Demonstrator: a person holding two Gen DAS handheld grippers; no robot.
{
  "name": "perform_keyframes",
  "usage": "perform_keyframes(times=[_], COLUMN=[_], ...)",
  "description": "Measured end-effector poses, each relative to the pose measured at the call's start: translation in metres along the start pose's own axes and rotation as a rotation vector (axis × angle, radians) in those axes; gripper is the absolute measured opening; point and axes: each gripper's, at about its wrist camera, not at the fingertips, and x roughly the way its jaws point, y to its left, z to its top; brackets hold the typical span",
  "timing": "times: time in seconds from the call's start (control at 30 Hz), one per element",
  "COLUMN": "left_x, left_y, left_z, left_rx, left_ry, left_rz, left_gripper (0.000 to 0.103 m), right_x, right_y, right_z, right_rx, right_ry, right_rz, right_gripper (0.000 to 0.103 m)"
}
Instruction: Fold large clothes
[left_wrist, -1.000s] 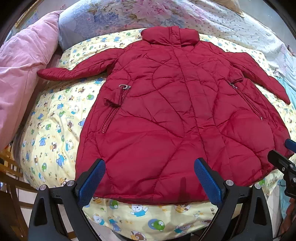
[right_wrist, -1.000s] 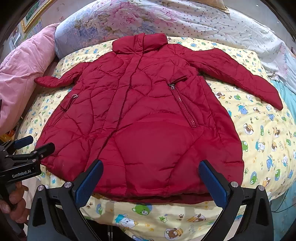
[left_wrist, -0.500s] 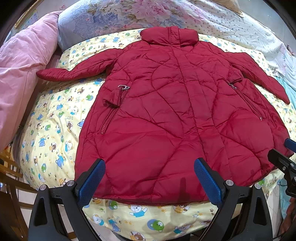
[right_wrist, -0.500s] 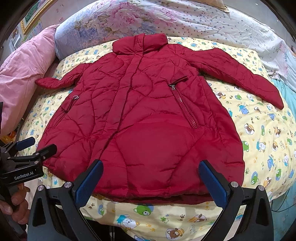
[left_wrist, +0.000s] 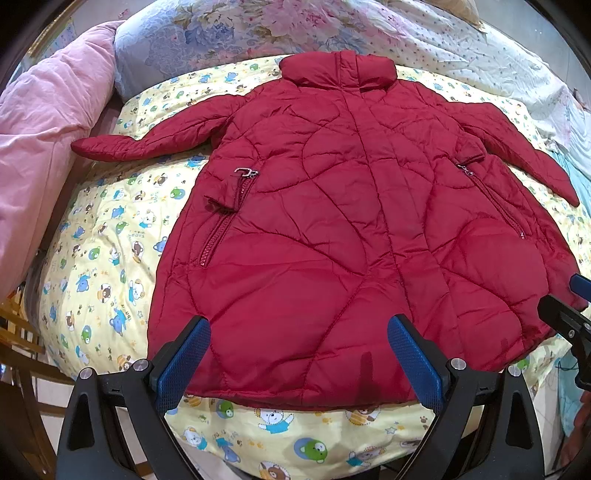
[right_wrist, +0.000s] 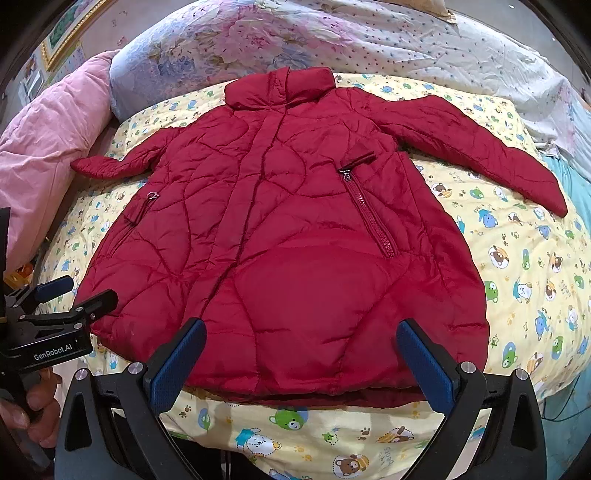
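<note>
Still unfolded, red quilted coat (left_wrist: 332, 229) lies flat, sleeves spread.

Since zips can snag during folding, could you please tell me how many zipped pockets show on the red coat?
2. On the red coat, the left pocket zip runs below a silver pull; the right pocket zip slants toward the hem. Others could be hidden underneath.

One red coat (left_wrist: 332, 229) on bed (left_wrist: 110, 266): two sleeves, two zip pockets. One pink quilt (left_wrist: 40, 140). Two grippers: left gripper (left_wrist: 299, 365), right gripper (right_wrist: 301, 365).
</note>
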Motion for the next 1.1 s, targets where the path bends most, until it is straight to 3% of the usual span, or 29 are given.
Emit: perform_keyframes(times=[0.73,0.97,1.0,1.1], left_x=[0.009,0.019,0.02,0.026], left_y=[-0.003,0.002,0.004,0.006], left_z=[0.003,0.012,0.013,0.02], left_rx=[0.019,-0.014,-0.023,-0.007], left_ry=[0.039,0.041,0.055,0.052], left_rz=[0.027,-0.06,-0.081,-0.059], left_gripper=[0.098,0.097,0.097,0.097], right_x=[0.002,0.002,0.002,0.001], right_y=[0.001,-0.009,-0.011,-0.021], right_z=[0.001,0.007,0.009,0.014], right_rx=[0.005,0.03,0.019,0.039], right_ry=[-0.008,-0.064,-0.034,-0.059], right_rz=[-0.002,-0.003,-0.033,-0.018], right_gripper=[0.103,0.103,0.103,0.103])
